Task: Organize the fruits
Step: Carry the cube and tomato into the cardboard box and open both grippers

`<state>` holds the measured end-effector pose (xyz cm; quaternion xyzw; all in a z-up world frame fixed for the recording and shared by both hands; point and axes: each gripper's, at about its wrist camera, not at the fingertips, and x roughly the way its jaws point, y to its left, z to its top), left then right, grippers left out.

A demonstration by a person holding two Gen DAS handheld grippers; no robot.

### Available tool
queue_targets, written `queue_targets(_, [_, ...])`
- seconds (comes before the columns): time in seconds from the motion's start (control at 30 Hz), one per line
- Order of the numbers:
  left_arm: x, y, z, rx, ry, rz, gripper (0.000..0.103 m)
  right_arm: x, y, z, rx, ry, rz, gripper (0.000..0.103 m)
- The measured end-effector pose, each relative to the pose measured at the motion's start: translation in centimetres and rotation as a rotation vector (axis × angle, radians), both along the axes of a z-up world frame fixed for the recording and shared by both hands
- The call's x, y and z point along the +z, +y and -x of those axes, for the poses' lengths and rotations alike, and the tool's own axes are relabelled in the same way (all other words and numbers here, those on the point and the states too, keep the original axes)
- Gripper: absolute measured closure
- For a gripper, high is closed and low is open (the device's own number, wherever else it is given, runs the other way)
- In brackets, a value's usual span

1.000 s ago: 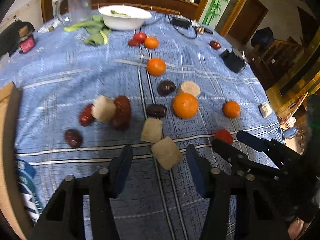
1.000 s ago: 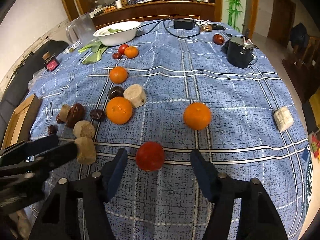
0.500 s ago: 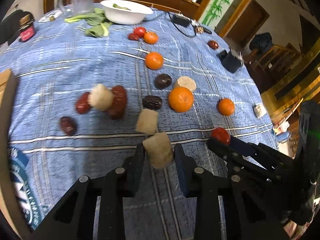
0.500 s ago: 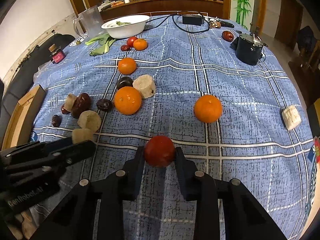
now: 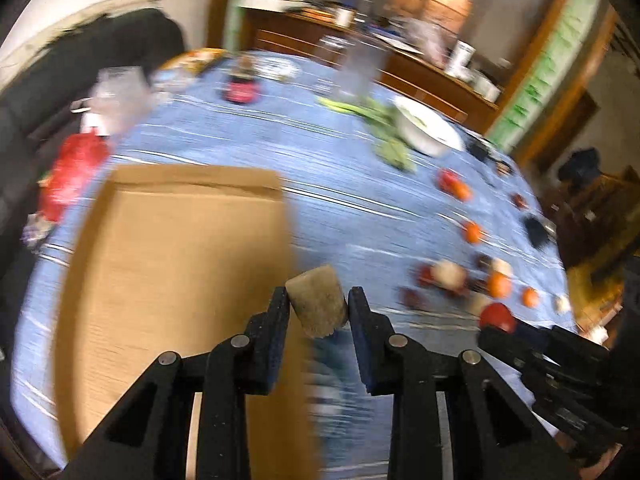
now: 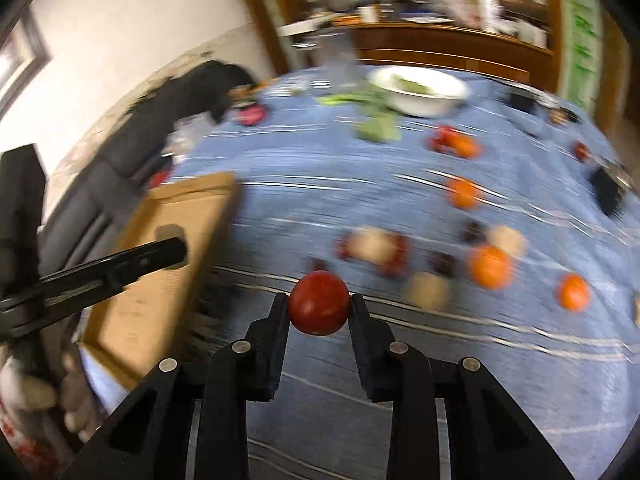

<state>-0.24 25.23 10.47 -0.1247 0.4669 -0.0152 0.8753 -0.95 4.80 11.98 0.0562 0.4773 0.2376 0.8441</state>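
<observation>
Blue plaid tablecloth (image 5: 340,168), wooden sideboard (image 6: 440,46); left gripper (image 5: 318,312) fingers grasping beige chunk (image 5: 316,304), right gripper (image 6: 319,310) red fruit (image 6: 319,302)

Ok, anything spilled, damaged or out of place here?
Nothing damaged or spilled. Leafy greens lie loose on the cloth beside the white bowl rather than in it; motion blur hides finer detail.

Your left gripper (image 5: 318,306) hung over the table (image 5: 320,208) beside the cardboard box's (image 5: 176,264) right edge, a cut chunk (image 5: 316,306) between its pads. To its right, your right gripper (image 6: 319,309) had a tomato (image 6: 319,308) between its pads. The other fruits (image 6: 486,266) lay farther right on the table; behind them stood a bowl (image 6: 420,92), with greens (image 6: 376,126) to its left.
</observation>
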Motion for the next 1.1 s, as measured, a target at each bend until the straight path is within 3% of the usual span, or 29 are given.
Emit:
queue_targets(0.17, [-0.6,7.1,-2.1,0.068,0.017,-0.067,0.074,-0.3,8.2,-3.0,0.086,0.06,-0.071,0.07])
queue_targets(0.4, [-4.2,12.4,-6.2,0.092,0.091,-0.064,0.074,-3.2,17.5,-7.6,0.126,0.074,0.007,0.07])
queue_targets(0.6, [-6.5,13.6,-7.5,0.094,0.136,-0.049,0.074,-5.8,20.2,-10.0,0.121,0.098,0.076,0.07])
queue_targets(0.77, [-6.8,14.2,-8.0,0.099,0.133,-0.029,0.073,-7.2,21.5,-10.6,0.126,0.115,0.111,0.07])
queue_targets(0.93, [-6.5,14.3,-7.9,0.1,0.133,-0.019,0.064,-7.5,22.2,-10.8,0.131,0.104,0.144,0.069])
queue_targets(1.03, [-5.8,14.4,-7.5,0.105,0.12,-0.011,0.062,-7.2,22.3,-10.8,0.128,0.09,0.146,0.051])
queue_targets(1.1, [-5.0,14.4,-7.1,0.112,0.107,-0.01,0.059,-6.7,22.1,-10.5,0.123,0.079,0.139,0.047])
